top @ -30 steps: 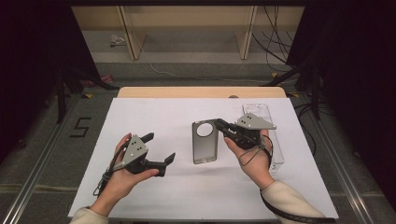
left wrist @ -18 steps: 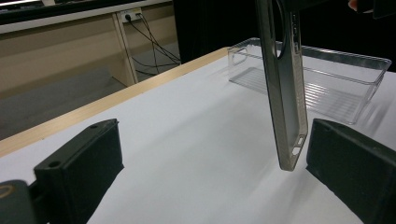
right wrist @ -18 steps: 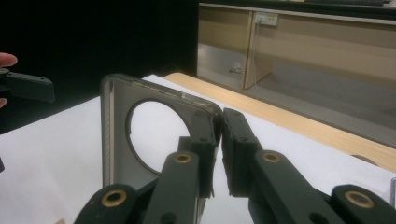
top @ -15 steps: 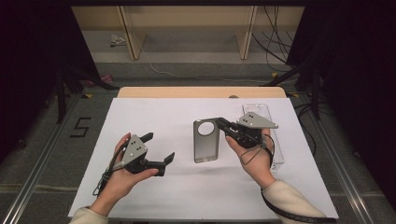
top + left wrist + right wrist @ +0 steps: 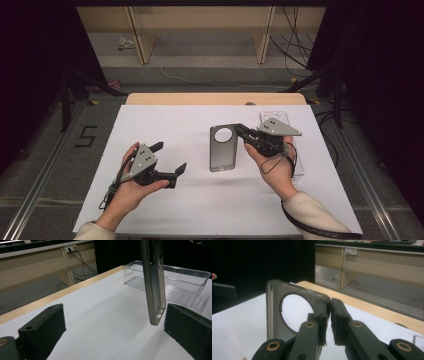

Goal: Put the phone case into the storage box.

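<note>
High view: right gripper (image 5: pixel 239 131) clamped on a grey phone case (image 5: pixel 223 148), held above the table (image 5: pixel 165 120). Left gripper (image 5: pixel 170 159): jaws spread, empty. Step: mid-carry; next likely a handover or placement into the clear tray (image 5: pixel 180 287).

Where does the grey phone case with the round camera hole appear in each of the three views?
High view: the grey phone case with the round hole is at the centre, its upper right corner in the right tongs.
Left gripper view: upper right, seen edge-on, hanging above the white table.
Right gripper view: left of centre, clamped at its corner.
Shared landmark: the table's pale wooden far edge.
</note>
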